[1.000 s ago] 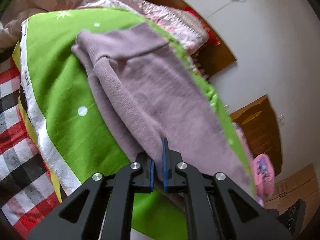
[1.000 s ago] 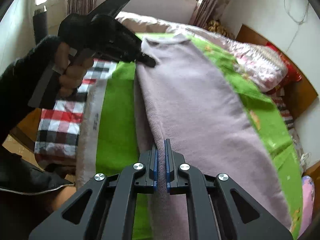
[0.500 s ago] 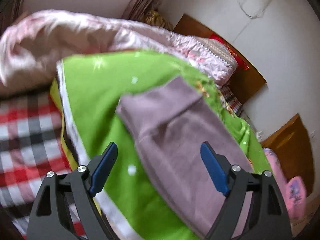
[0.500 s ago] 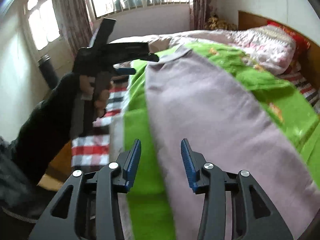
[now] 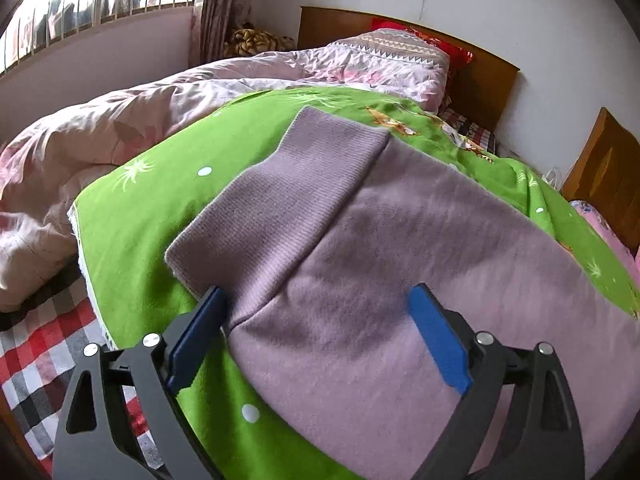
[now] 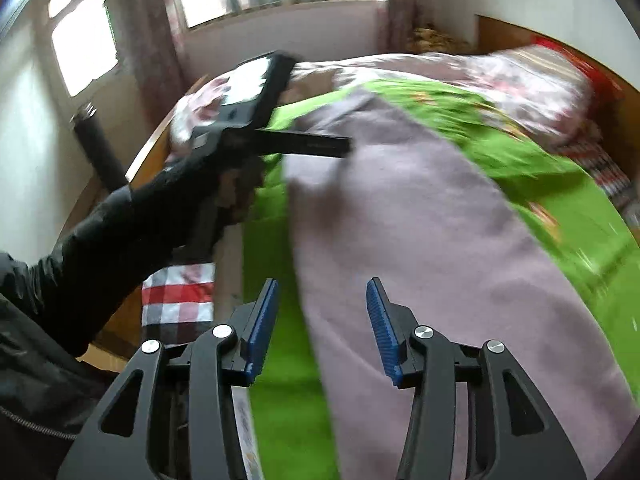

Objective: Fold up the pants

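Bed [image 5: 36, 344], checked sheet along its near-left edge, pink quilt [image 5: 120, 128] heaped toward the window side. Green blanket [image 5: 152, 216] spread over the middle of the bed. Pants [image 5: 400, 264], mauve knit, lie along the green blanket, folded lengthwise by the look of the doubled edge; ribbed waistband [image 5: 288, 200] toward the headboard end.

Left gripper [image 5: 316, 344]: jaws opening, wide apart, blue pads clear of the cloth, pants below and between them, nothing pinched. Right gripper [image 6: 322, 328]: jaws opening, about halfway, straddling the left edge of the pants; no pad contact seen.

Step in hand, judged: release after the lengthwise fold. To do it well, lift straight off so the pads do not drag the top layer, then check edges align before the crosswise fold.

Views: left wrist shows waistband ribbing and headboard [image 5: 480, 76] sharply. Right wrist, blurred, alone shows the sleeve [image 6: 104, 240] and the left tool from outside.
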The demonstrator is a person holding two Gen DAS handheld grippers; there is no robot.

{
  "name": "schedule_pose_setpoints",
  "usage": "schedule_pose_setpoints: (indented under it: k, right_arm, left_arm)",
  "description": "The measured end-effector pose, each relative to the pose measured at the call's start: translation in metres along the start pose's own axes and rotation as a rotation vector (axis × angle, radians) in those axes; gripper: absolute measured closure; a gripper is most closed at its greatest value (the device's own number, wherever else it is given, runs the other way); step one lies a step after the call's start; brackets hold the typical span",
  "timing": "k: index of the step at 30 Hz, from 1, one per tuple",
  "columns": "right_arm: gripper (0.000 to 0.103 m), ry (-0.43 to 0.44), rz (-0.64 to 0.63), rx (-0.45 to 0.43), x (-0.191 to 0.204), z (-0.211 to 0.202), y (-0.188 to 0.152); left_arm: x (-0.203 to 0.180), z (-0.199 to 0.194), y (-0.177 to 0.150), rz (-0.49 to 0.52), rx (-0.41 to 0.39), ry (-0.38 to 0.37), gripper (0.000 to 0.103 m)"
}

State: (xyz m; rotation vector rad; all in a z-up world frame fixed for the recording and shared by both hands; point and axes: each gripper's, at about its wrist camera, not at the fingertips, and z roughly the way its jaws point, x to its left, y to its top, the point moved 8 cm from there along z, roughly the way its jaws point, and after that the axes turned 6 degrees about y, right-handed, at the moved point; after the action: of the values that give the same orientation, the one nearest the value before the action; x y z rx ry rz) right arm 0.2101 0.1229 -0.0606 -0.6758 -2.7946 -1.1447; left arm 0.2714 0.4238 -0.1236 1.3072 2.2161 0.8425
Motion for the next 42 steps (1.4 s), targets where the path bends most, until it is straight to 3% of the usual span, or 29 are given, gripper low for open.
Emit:
schedule_pose_setpoints:
  k: [4, 6, 8, 20, 23, 24, 26, 28, 30, 32, 36, 39, 42]
  right_arm:
    - [0.056, -0.060, 0.085, 0.070, -0.028, -0.013, -0.037]
    - [0.055, -0.037, 0.113, 0.112, -0.028, -0.011, -0.060]
    - [0.054, -0.017, 0.102, 0.092, -0.019, -0.017, -0.067]
    - [0.048, 0.137, 0.134, 0.083, 0.003, -0.026, -0.075]
    - [0.047, 0.160, 0.118, 0.023, 0.002, -0.047, -0.064]
    - [0.045, 0.140, 0.114, -0.006, -0.004, -0.056, -0.061]
    - [0.030, 0.048, 0.116, -0.064, -0.027, -0.074, -0.053]
    - [0.030, -0.073, 0.145, -0.083, -0.059, -0.087, -0.053]
    - [0.030, -0.155, 0.196, -0.092, -0.091, -0.100, -0.057]
    - [0.030, -0.200, 0.226, -0.095, -0.116, -0.108, -0.063]
    - [0.029, -0.235, 0.233, -0.082, -0.151, -0.103, -0.059]
    - [0.027, -0.188, 0.236, -0.056, -0.164, -0.085, -0.056]
    - [0.025, -0.178, 0.279, 0.002, -0.181, -0.063, -0.066]
  left_arm:
    - [-0.005, 0.002, 0.000, -0.001, -0.015, 0.022, 0.007]
    - [-0.007, 0.001, 0.000, 0.000, -0.019, 0.029, 0.005]
    - [-0.007, 0.002, 0.000, 0.006, -0.021, 0.033, 0.005]
    - [-0.005, 0.001, 0.000, 0.005, -0.022, 0.068, 0.003]
    - [-0.005, 0.001, 0.001, 0.010, -0.013, 0.082, 0.002]
    - [-0.005, 0.000, 0.001, 0.013, -0.006, 0.091, 0.002]
    - [-0.004, -0.005, 0.003, 0.011, 0.016, 0.134, 0.002]
    - [-0.003, -0.030, 0.013, -0.014, -0.028, 0.255, 0.004]
    - [-0.026, -0.061, 0.028, -0.006, -0.107, 0.204, 0.004]
    - [-0.068, -0.081, 0.037, 0.055, -0.127, 0.080, 0.003]
    - [-0.192, -0.091, 0.020, 0.307, -0.044, -0.243, 0.003]
    - [-0.256, -0.073, 0.000, 0.454, 0.005, -0.294, 0.003]
    - [-0.276, -0.031, -0.020, 0.486, 0.103, -0.270, 0.003]
